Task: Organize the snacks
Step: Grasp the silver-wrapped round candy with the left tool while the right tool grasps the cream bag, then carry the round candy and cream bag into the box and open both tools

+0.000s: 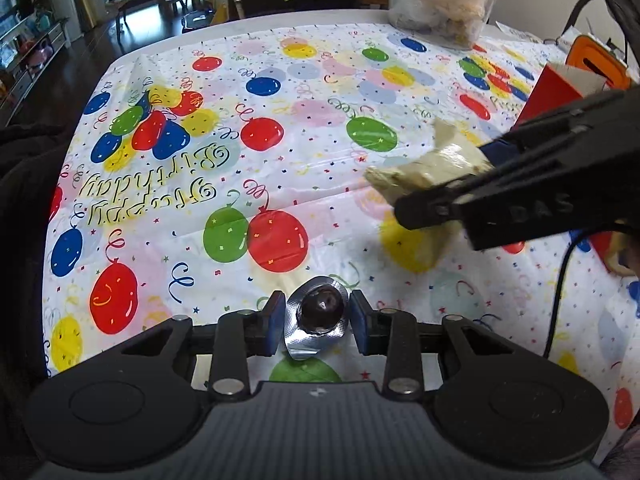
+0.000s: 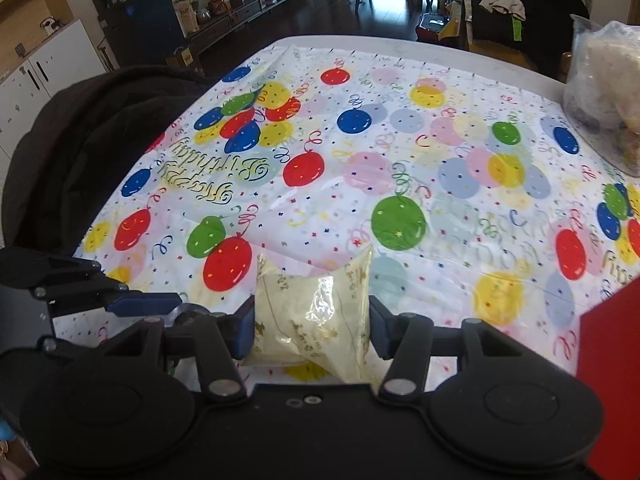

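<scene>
My left gripper (image 1: 317,320) is shut on a small foil blister pack with a dark round candy (image 1: 320,309), held just above the balloon tablecloth (image 1: 224,152). My right gripper (image 2: 312,326) is shut on a cream-coloured snack packet (image 2: 312,312), held above the cloth. In the left wrist view the right gripper (image 1: 432,196) comes in from the right with that cream packet (image 1: 424,172) in its fingers. In the right wrist view the left gripper's blue finger (image 2: 144,304) shows at the left edge.
A clear plastic bag of pale snacks (image 1: 440,0) stands at the far right of the table, also in the right wrist view (image 2: 604,96). A red box (image 1: 560,96) and an orange item (image 1: 596,60) sit at the right edge. A dark garment (image 2: 92,152) lies on the left side.
</scene>
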`<state>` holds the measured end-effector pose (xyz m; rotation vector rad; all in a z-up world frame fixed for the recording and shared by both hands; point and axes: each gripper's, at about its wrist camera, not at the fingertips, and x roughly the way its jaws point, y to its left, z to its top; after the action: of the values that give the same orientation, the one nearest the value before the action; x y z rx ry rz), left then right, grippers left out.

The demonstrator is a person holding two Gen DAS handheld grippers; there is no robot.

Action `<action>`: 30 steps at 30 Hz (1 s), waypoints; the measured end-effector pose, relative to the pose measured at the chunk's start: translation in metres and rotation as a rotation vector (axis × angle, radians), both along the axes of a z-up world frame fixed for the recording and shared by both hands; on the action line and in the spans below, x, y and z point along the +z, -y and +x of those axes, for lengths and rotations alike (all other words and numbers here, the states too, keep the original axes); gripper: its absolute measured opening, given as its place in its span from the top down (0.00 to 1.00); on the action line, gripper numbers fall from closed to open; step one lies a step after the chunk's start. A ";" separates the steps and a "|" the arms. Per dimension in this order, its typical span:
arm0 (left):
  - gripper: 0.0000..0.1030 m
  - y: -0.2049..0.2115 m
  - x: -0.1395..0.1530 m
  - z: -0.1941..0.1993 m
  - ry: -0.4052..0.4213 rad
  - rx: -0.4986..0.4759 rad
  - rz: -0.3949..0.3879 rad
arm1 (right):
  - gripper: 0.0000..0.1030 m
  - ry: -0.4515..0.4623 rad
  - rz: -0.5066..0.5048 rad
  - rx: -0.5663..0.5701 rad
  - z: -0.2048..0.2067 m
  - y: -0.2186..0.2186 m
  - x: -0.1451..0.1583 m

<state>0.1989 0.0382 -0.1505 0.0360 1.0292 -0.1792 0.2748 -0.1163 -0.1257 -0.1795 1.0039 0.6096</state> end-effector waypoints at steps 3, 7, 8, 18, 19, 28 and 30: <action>0.67 0.002 0.008 -0.003 0.008 0.017 -0.010 | 0.48 0.006 0.020 -0.007 -0.007 0.012 0.009; 0.67 0.006 0.020 -0.007 0.015 0.041 -0.028 | 0.48 0.019 0.048 -0.025 -0.015 0.030 0.024; 0.67 0.007 0.024 -0.009 0.018 0.044 -0.034 | 0.48 0.021 0.056 -0.029 -0.017 0.035 0.028; 0.67 0.042 0.069 -0.016 0.081 0.056 -0.080 | 0.48 0.078 0.114 -0.078 -0.036 0.092 0.066; 0.67 0.047 0.073 -0.016 0.087 0.055 -0.083 | 0.48 0.083 0.116 -0.084 -0.038 0.098 0.068; 0.67 0.104 0.101 -0.008 0.126 -0.007 -0.108 | 0.48 0.132 0.127 -0.159 -0.045 0.163 0.087; 0.67 0.119 0.105 -0.006 0.134 -0.026 -0.109 | 0.48 0.142 0.126 -0.178 -0.045 0.179 0.089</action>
<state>0.1934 -0.0807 -0.0455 -0.0370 0.8840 -0.2531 0.2296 -0.2954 -0.0363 -0.0212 0.8311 0.4891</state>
